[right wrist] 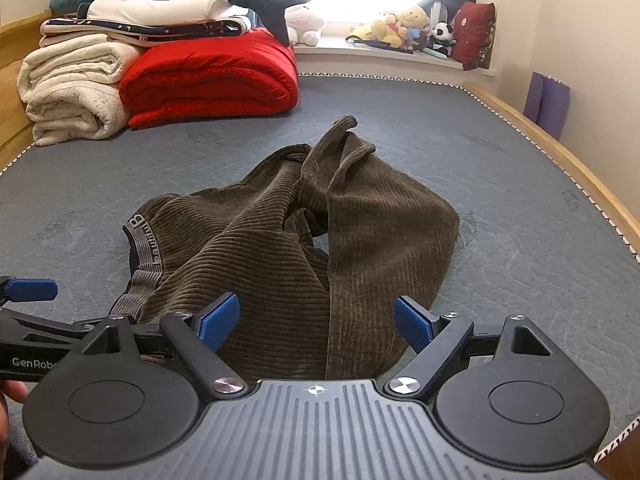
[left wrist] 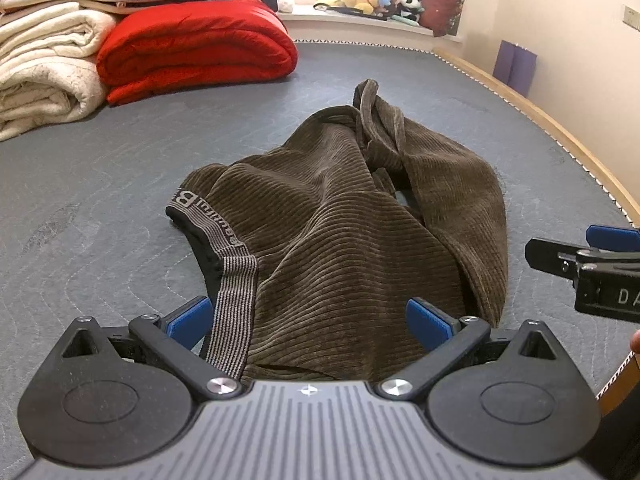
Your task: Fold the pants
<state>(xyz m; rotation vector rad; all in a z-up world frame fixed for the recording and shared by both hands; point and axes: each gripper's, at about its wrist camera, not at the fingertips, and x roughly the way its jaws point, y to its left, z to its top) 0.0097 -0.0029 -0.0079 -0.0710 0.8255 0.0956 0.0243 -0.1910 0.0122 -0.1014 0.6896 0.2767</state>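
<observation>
Each tool has a ribbed grey body, black round housings, black link arms with silver screws, and blue ribbed pads [left wrist: 426,322]. The left tool [right wrist: 28,304] bears white "GenRob" lettering. Bare skin [right wrist: 14,392] shows beside it.

Pants near hem [left wrist: 312,360]: hidden behind the gripper body.
Waistband lettering [right wrist: 149,249]: only "B" legible.
Right gripper [left wrist: 592,270]: cut off by frame edge.
Left gripper [right wrist: 30,316]: partly out of frame.
</observation>
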